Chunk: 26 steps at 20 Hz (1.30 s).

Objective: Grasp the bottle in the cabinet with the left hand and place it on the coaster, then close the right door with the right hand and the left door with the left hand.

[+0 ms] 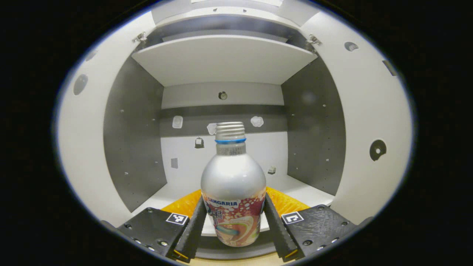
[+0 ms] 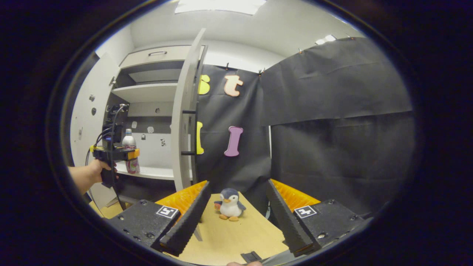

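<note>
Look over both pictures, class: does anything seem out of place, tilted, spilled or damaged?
Nothing stands out. The bottle stands upright on the cabinet shelf between the left gripper fingers, no spill. A toy penguin sits upright on the table.

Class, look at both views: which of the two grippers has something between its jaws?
The left gripper: its jaws flank the bottle on the cabinet's lower shelf. The right gripper hangs open above the table, penguin toy beyond.
</note>
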Available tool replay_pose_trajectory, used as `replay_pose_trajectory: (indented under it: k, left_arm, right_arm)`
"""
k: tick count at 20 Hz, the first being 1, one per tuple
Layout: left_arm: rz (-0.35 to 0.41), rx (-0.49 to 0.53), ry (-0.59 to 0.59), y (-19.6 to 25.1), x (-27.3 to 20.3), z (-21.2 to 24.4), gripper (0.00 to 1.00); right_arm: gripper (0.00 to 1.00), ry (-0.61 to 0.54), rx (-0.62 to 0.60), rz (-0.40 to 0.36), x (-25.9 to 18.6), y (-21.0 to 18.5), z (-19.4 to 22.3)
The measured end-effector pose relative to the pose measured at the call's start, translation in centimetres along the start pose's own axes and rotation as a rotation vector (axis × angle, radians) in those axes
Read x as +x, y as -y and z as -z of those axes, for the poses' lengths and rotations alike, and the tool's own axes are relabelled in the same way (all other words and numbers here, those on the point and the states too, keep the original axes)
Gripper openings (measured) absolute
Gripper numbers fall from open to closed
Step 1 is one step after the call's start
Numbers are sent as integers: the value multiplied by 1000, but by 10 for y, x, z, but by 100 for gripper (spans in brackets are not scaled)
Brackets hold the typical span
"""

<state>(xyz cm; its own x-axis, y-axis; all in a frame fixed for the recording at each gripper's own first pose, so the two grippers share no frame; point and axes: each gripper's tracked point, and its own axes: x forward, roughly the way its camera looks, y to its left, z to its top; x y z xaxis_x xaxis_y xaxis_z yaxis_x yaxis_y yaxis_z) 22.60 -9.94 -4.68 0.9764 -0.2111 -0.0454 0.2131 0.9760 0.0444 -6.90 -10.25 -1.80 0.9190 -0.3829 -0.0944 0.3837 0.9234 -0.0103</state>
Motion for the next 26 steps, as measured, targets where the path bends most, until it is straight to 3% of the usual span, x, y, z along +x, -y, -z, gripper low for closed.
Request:
replay_pose_trajectory:
  k: [3,11,12,15,17,18,23,26]
  left_arm:
    - [2,11,-5,1,-26,16,81]
    - [-57,-21,6,7,-99,43,77]
    - [-59,-26,-1,8,-107,48,81]
    - [-71,-19,-2,13,-126,61,81]
    - [-77,-6,-3,15,-138,69,77]
    - [-86,-1,-1,14,-144,74,81]
    - [-117,-59,-82,13,-169,119,77]
    - [-116,-47,-103,13,-180,141,81]
  right_arm:
    - [99,-16,-24,-32,1,-6,9]
    - [99,-42,-39,-112,0,-20,17]
    - [99,-44,-40,-116,0,-21,18]
    - [99,-50,-23,-138,0,-25,19]
    - [99,-50,-12,-147,0,-28,20]
    - [99,-47,-10,-153,0,-30,18]
    - [99,-34,-41,-169,0,-40,17]
    - [99,-35,-48,-185,-3,-51,16]
